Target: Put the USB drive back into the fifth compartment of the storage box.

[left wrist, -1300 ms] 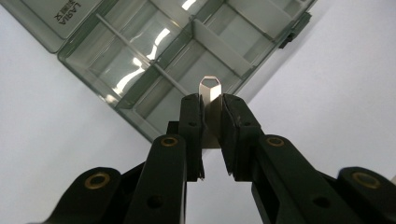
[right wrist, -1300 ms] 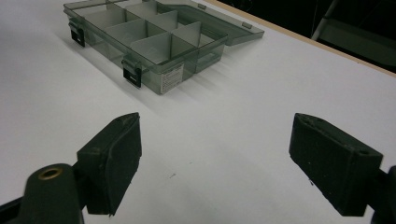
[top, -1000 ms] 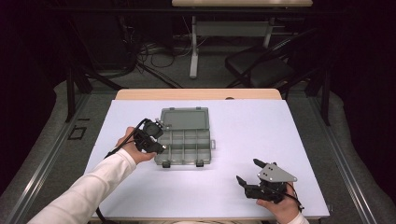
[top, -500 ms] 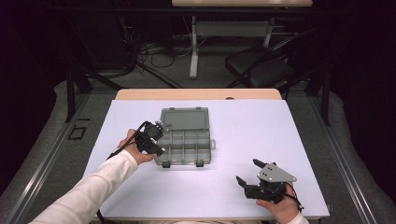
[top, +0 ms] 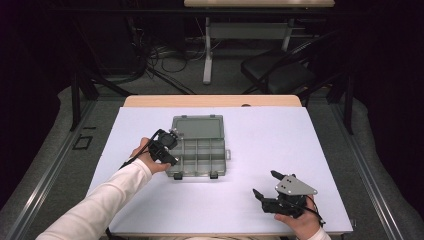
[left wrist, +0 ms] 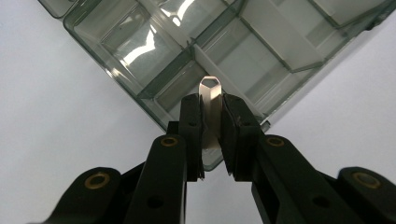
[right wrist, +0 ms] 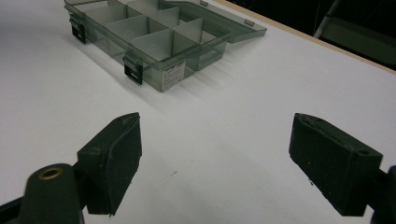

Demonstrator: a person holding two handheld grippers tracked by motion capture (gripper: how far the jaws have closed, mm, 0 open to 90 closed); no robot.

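Hidden and cut-off parts

The small silver metal piece (left wrist: 209, 109) is half covered by black pads; the clear grey plastic compartment box (left wrist: 243, 42) runs off the frame's top.

My left gripper (top: 167, 150) sits at the near left corner of the open compartment box (top: 200, 150), lid laid back on the far side. My right gripper (top: 265, 187), jaws spread, rests well apart on the near right of the white table (top: 280, 135).

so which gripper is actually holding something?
The left gripper, at the near-left corner of the open compartment box: it's shut on a small metal piece. The right gripper is open over bare table.
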